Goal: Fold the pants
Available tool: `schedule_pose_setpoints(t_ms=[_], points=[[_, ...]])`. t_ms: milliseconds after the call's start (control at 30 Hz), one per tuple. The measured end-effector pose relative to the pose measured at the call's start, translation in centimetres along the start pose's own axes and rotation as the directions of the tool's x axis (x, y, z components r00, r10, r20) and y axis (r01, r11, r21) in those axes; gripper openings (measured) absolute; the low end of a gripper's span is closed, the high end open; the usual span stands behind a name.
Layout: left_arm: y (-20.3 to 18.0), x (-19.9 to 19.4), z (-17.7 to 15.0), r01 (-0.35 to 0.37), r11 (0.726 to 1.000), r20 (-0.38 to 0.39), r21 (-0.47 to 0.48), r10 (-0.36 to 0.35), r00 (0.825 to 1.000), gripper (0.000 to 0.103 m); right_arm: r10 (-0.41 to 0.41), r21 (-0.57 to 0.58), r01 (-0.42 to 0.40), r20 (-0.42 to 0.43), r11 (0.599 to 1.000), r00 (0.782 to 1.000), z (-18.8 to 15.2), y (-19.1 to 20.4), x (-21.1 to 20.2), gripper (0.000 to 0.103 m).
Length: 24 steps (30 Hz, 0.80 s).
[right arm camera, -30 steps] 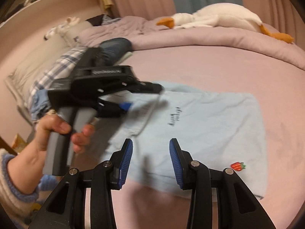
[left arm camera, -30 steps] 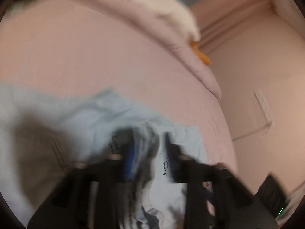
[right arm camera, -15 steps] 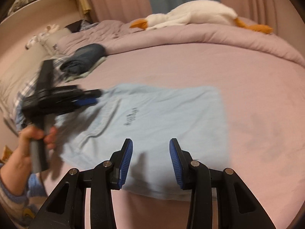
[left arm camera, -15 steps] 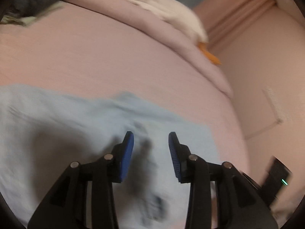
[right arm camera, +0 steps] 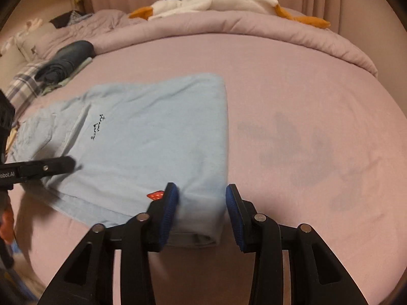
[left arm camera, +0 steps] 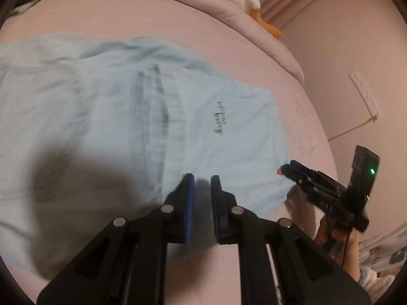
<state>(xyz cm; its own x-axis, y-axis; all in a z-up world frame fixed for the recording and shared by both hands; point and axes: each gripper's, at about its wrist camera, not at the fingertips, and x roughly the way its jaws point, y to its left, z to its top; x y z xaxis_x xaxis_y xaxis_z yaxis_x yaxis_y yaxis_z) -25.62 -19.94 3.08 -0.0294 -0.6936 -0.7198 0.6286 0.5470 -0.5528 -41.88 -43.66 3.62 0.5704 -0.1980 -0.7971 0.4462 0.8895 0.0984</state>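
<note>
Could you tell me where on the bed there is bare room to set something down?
Bare sheet lies between the light blue pants and the rolled duvet. Crowded: the far left corner, with dark folded clothes and plaid fabric.

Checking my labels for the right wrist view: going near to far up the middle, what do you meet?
Right hand-held gripper → light blue pants → pink bedsheet → rolled duvet → plush goose.

1. My right gripper point(right arm camera: 201, 203) hangs over the near folded corner of the light blue cotton pants point(right arm camera: 142, 139), its blue-padded jaws apart and astride it.
2. A small red strawberry patch point(right arm camera: 155, 195) sits just beside my left pad.
3. My left gripper point(right arm camera: 72, 164) reaches in from the left edge, over the pants.
4. A white plush goose point(right arm camera: 216, 0) lies on the rumpled mauve duvet point(right arm camera: 254, 28) beyond.
</note>
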Motion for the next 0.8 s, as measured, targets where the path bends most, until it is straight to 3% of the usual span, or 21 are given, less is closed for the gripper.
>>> schedule_pose_setpoints(t_ms=[67,133,167,233,300,367,400,433,467,633,700,800], points=[[0.6,-1.3,-0.2,0.021,1.0,0.007,-0.013,-0.021,1.0,0.018,-0.014,0.004,0.014,-0.016,1.0,1.0,0.5,-0.1,-0.4,0.04],[0.6,-2.9,-1.0,0.061,0.998,0.035,-0.021,-0.06,0.998,0.034,-0.032,-0.013,0.033,0.047,0.999,0.998,1.0,0.6,-2.1,0.04],[0.5,-3.3,-1.0,0.076,0.997,0.051,-0.026,-0.075,0.996,0.047,0.009,-0.033,-0.005,0.105,0.999,0.994,1.6,1.4,-3.4,0.04],[0.0,-3.3,-1.2,0.08,0.997,0.064,-0.017,-0.079,0.995,0.055,0.111,-0.063,-0.104,0.132,0.993,0.985,2.5,2.6,-4.0,0.04],[-0.4,-2.5,-1.1,0.069,0.998,0.055,-0.002,-0.069,0.996,0.054,0.225,-0.103,-0.215,0.096,0.971,0.97,3.9,4.8,-2.9,0.04],[-1.1,-2.0,-0.7,0.065,0.998,0.06,-0.001,-0.065,0.996,0.054,0.263,-0.16,-0.251,0.053,0.955,0.963,5.0,7.2,-1.3,0.039],[-1.1,-2.3,-0.8,0.075,0.997,0.061,-0.003,-0.075,0.995,0.054,0.268,-0.213,-0.255,0.035,0.943,0.963,5.6,8.8,-0.2,0.036],[-1.1,-2.7,-0.9,0.078,0.997,0.072,0.001,-0.078,0.994,0.054,0.273,-0.241,-0.262,0.012,0.934,0.962,6.1,9.8,0.6,0.024],[-0.8,-3.1,-1.1,0.073,0.997,0.076,0.007,-0.073,0.994,0.054,0.278,-0.262,-0.275,-0.025,0.925,0.96,6.6,11.0,1.8,0.019],[0.8,-3.0,-1.5,0.027,0.999,0.061,-0.03,-0.025,0.998,0.052,0.254,-0.326,-0.278,-0.113,0.904,0.96,8.8,14.0,6.1,0.013],[1.5,-3.1,-1.8,0.041,0.998,0.061,-0.049,-0.038,0.997,0.048,0.259,-0.356,-0.303,-0.166,0.884,0.952,9.3,15.7,7.5,0.013],[1.6,-3.5,-1.9,0.046,0.998,0.063,-0.052,-0.043,0.997,0.047,0.23,-0.396,-0.281,-0.173,0.874,0.958,9.2,17.3,7.6,0.013]])
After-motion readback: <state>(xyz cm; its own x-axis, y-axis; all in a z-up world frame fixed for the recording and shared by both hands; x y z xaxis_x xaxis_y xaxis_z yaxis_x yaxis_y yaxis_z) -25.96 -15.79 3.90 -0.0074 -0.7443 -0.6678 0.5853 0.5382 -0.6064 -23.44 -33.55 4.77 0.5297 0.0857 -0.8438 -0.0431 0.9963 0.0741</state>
